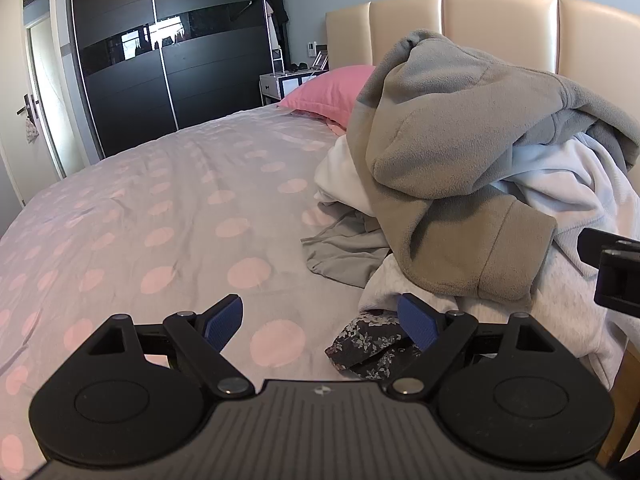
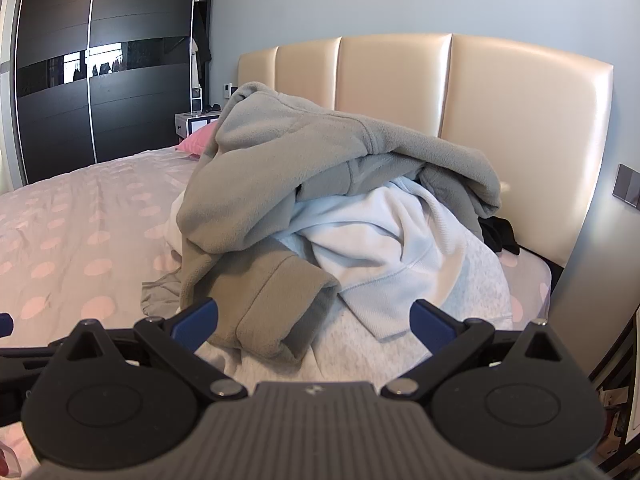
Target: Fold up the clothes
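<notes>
heaped, not folded: clothes [image 2: 320, 216] in a loose pile on the right side of the bed [image 1: 160, 208], up near the headboard [image 2: 520, 128]. grey fleece [image 1: 452, 152] draped over the top, one cuff hanging down the front of the heap; pale blue top [image 2: 372, 240] bunched under it; light grey knit [image 2: 360, 344] at the bottom, nearest the cameras; thin grey piece [image 1: 344, 252] spilling out flat on the left; small dark floral bit [image 1: 368, 344] lying apart at the front edge; something black [image 2: 500, 236] tucked against the headboard. probably dumped together for sorting, with the wide dotted stretch of bed to the left free as a folding surface. no folded stack visible in either view.

left gripper [image 1: 320, 324]: jaws wide apart, holding nothing, low over the bed just left of the pile, right pad close over the floral bit. right gripper [image 2: 312, 320]: jaws wide apart too, holding nothing, aimed square at the heap with the fleece cuff sitting between the pads. likely posed so for a pick from the top layer, since the fleece covers the rest and blocks anything beneath.

fits a pile waiting to be worked through; fits equally a pile partly worked, with finished pieces set somewhere out of view. cannot tell which.

pink pillow [image 1: 328, 88] behind the heap, dark wardrobe [image 1: 160, 48] beyond the bed.
</notes>
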A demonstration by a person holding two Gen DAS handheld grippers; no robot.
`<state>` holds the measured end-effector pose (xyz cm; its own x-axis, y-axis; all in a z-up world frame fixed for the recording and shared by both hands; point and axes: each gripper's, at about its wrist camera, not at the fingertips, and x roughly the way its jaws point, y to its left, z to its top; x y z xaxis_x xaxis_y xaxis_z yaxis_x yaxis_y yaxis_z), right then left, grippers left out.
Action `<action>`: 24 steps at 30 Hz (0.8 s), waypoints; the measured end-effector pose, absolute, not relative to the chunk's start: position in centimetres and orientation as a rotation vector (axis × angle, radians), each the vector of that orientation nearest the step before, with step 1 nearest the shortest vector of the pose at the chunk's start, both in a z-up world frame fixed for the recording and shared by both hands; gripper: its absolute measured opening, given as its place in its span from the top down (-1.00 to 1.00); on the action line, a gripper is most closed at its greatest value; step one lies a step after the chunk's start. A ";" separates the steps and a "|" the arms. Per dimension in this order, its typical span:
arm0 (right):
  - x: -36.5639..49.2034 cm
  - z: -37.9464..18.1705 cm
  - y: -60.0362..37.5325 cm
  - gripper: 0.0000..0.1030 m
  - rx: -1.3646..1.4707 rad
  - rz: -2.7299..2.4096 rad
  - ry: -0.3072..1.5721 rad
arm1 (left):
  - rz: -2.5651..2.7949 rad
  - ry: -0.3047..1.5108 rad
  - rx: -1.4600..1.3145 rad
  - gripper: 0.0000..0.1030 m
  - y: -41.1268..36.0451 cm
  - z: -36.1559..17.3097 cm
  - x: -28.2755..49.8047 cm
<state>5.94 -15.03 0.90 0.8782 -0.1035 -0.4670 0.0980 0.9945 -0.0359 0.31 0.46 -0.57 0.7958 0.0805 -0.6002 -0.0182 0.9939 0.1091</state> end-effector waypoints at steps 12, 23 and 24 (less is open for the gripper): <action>6.1 0.8 -15.0 -0.99 -0.016 -0.105 0.496 | 0.048 0.655 0.115 -0.66 0.1 -0.6 0.6; 6.8 0.7 -15.3 -0.99 -0.007 -0.084 0.527 | 0.041 0.669 0.139 -0.66 -0.5 -0.7 1.5; 6.8 0.7 -15.4 -0.99 -0.006 -0.082 0.530 | 0.040 0.671 0.143 -0.66 -0.6 -0.7 1.6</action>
<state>6.85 -15.37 0.73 0.8596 -0.0794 -0.5048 0.0760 0.9967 -0.0273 1.61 -0.55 -0.69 0.7831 0.0830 -0.6163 0.0090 0.9894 0.1447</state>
